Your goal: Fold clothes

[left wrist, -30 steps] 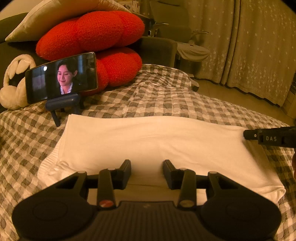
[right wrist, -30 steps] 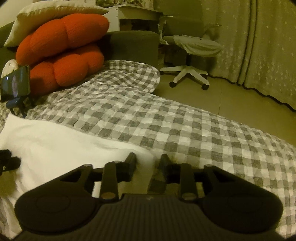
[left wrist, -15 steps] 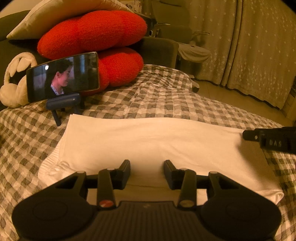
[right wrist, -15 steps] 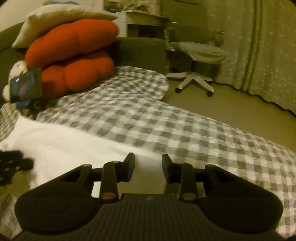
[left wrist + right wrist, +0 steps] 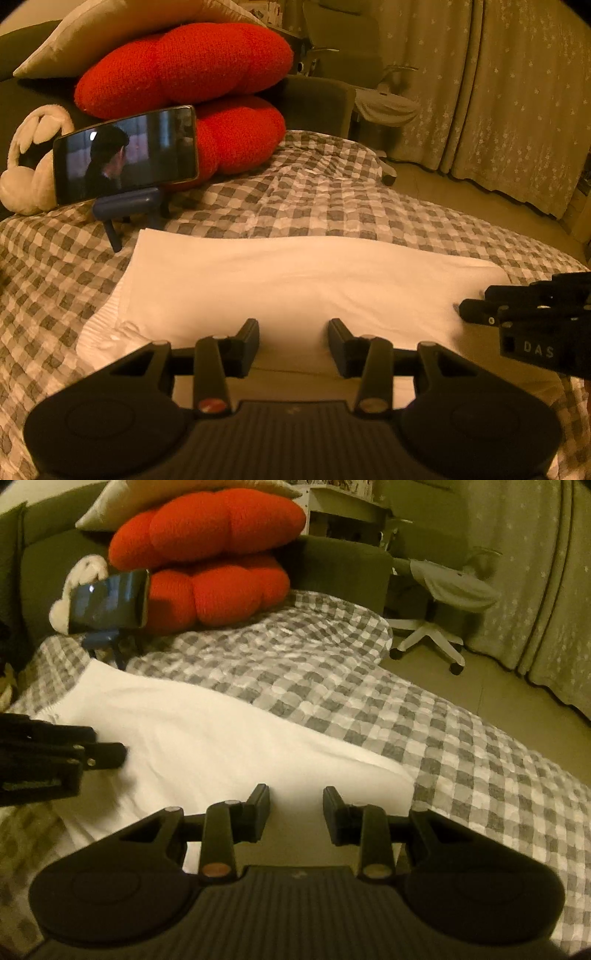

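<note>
Cloth, white, lies as a long flat band across the checked bed, already doubled by the look of its layered 9 o'clock end. Your left gripper hangs spread over the near edge around the band's middle; your right gripper, jaws also apart and empty, sits over the 3 o'clock end. Judging by this, you're between folds: a further fold would need both grippers pinching an end's corners.

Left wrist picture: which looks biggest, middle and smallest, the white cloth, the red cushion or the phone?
1. white cloth
2. red cushion; it lies farther back, so its true size is unsure
3. phone
</note>
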A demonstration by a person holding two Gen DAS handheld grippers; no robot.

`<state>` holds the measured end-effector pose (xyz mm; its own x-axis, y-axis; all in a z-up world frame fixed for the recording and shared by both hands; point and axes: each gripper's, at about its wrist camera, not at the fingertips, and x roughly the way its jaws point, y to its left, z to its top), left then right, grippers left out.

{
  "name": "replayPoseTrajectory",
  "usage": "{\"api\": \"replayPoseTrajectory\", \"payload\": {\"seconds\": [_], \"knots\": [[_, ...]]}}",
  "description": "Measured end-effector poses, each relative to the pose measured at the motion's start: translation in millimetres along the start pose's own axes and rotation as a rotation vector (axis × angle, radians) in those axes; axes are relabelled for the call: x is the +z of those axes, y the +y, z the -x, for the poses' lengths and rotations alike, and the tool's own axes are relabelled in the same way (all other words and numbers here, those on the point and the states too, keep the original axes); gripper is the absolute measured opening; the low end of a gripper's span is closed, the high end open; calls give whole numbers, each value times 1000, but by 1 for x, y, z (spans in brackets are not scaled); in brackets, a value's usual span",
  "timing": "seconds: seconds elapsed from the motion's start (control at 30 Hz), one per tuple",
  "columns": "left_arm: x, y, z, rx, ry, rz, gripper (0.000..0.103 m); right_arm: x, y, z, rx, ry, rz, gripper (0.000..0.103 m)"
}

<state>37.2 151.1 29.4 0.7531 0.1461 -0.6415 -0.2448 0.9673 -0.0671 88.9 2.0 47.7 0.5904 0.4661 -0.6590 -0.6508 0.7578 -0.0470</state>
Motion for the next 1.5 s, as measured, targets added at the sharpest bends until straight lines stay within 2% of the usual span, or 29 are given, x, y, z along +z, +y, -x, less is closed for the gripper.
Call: {"api": "replayPoseTrajectory", "payload": {"seconds": [0.23,0.53,0.63,0.77,0.87,1.07,1.3,1.43,1.5], "knots": [[-5,-16,0,1,-13,-74,43,-7,5,2,-16,25,10,33],[-6,-13,1,3,-3,-54,45,-16,-13,23,-36,27,-99,36],[-5,-10,6,-11,0,-32,45,-19,-19,30,-43,28,-136,41],[-3,-14,18,-67,-31,-29,46,-35,-45,50,-40,22,-276,43],[-5,-21,18,-81,-33,-38,47,-49,-66,66,-31,18,-392,43],[-11,-28,9,-70,1,-69,47,-56,-77,58,107,58,-561,43],[-12,-30,8,-58,3,-87,47,-64,-81,57,164,87,-697,43],[-12,-33,6,-52,5,-96,49,-73,-84,62,191,86,-777,33],[-13,-35,6,-46,1,-103,49,-74,-87,61,200,79,-808,32]]}}
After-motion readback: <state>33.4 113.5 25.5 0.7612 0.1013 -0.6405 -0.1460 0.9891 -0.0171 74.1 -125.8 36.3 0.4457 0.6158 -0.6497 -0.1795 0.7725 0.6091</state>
